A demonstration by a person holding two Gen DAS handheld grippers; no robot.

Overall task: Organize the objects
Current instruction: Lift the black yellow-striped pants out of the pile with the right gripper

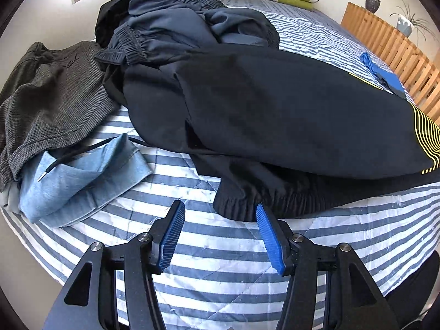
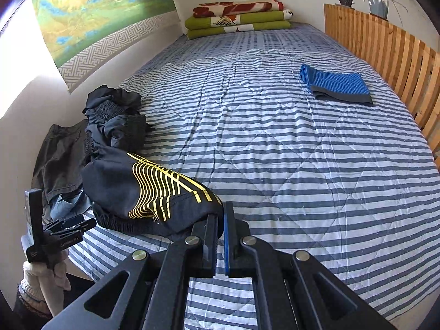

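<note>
Black garment with yellow line print (image 2: 143, 189) on blue-and-white striped bed quilt (image 2: 302, 165); right claw (image 2: 220, 217) clamps its edge. Left claw (image 1: 220, 211) gapes wide at elastic hem, empty.

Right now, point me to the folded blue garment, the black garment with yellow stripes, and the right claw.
folded blue garment (image 2: 337, 85), right wrist view, middle of its top face.
black garment with yellow stripes (image 2: 154, 189), right wrist view, on the yellow line print.
right claw (image 2: 220, 214), right wrist view, between its fingertips, pinching the garment's edge.

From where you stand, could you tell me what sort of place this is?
Most likely a bedroom: a bed with a striped quilt, folded blankets stacked at its far end, and loose clothes piled on it.
</note>
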